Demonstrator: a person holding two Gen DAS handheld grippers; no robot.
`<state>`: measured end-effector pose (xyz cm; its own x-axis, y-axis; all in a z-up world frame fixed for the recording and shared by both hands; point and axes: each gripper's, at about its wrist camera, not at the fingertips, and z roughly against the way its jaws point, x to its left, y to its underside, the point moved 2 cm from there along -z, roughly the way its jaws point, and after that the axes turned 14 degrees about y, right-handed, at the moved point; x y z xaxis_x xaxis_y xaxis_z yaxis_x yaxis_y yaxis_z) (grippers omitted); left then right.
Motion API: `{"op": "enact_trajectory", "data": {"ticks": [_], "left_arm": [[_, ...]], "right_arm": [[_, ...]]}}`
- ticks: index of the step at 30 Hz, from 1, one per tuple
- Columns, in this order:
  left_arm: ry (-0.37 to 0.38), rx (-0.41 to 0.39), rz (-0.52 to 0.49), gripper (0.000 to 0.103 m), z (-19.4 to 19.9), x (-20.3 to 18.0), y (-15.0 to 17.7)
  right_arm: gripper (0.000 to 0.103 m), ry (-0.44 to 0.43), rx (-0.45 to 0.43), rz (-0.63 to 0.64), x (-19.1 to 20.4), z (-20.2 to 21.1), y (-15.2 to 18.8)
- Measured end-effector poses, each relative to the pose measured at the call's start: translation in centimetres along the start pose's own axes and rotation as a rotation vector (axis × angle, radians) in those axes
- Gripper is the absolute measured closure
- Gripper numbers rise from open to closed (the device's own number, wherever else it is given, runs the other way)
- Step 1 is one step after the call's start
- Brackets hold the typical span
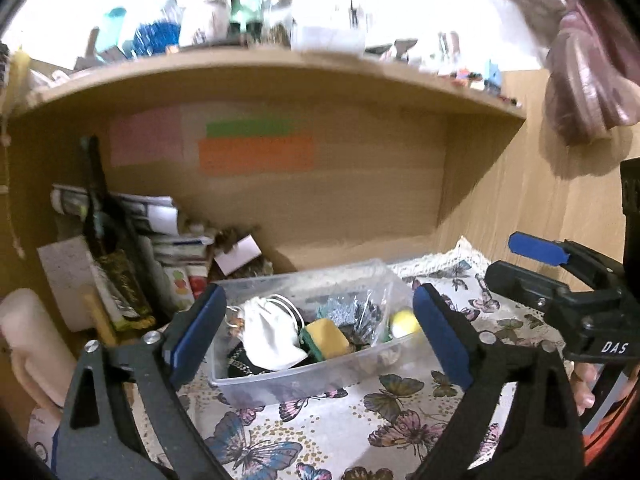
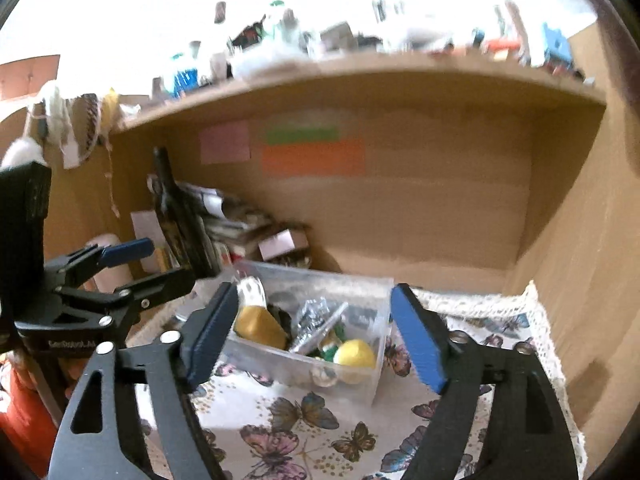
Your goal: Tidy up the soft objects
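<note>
- Left gripper (image 1: 320, 332) is held level, pointing into the desk alcove; jaws spread wide with nothing between them, blue pads framing the clear plastic bin (image 1: 316, 364) from the near side without touching it.
- Right gripper (image 2: 316, 336) is in a matching pose, jaws also spread and holding nothing, aimed at the same bin (image 2: 372, 376) from a little further right.
- Each gripper shows in the other's view: the right one at the right edge of the left view (image 1: 532, 264), the left one at the left edge of the right view (image 2: 132, 264). They are side by side and apart.
- Bin sits on the butterfly-print cloth (image 1: 400, 432), toward the cloth's back-left part, near the back wall of the alcove.
- Soft things lie inside the bin: white cloth pouch (image 1: 272, 336) at its left, yellow-and-green sponge (image 1: 324, 338) in the middle, yellow ball (image 1: 405, 322) at its right corner. Crumpled silvery wrapping (image 2: 316, 320) lies between sponge and ball.
- Left of the bin, a stack of papers and packets (image 1: 160, 240) crowds the alcove's left wall; tight on that side.
- Right of the bin, bare cloth runs to its lace edge (image 2: 536, 320) and the right wall; open room there and on the cloth in front.
- Shelf board (image 1: 280, 76) overhangs, cluttered on top; blurred.
</note>
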<state>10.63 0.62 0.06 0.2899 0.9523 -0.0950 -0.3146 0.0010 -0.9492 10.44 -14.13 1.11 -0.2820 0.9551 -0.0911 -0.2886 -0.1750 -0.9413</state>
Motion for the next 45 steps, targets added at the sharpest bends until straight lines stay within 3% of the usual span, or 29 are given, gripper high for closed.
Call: {"op": "enact_trajectory", "data": {"ticks": [7,45], "left_arm": [[-0.011,-0.042,0.007,0.000,2.4,-0.3,0.5],[-0.006,-0.040,0.005,0.000,2.9,-0.5,1.6]], "right_arm": [[0.011,0.026,-0.068,-0.006,0.7,2.6,0.0],[0.006,0.007,-0.057,-0.041,0.6,2.6,1.1]]}}
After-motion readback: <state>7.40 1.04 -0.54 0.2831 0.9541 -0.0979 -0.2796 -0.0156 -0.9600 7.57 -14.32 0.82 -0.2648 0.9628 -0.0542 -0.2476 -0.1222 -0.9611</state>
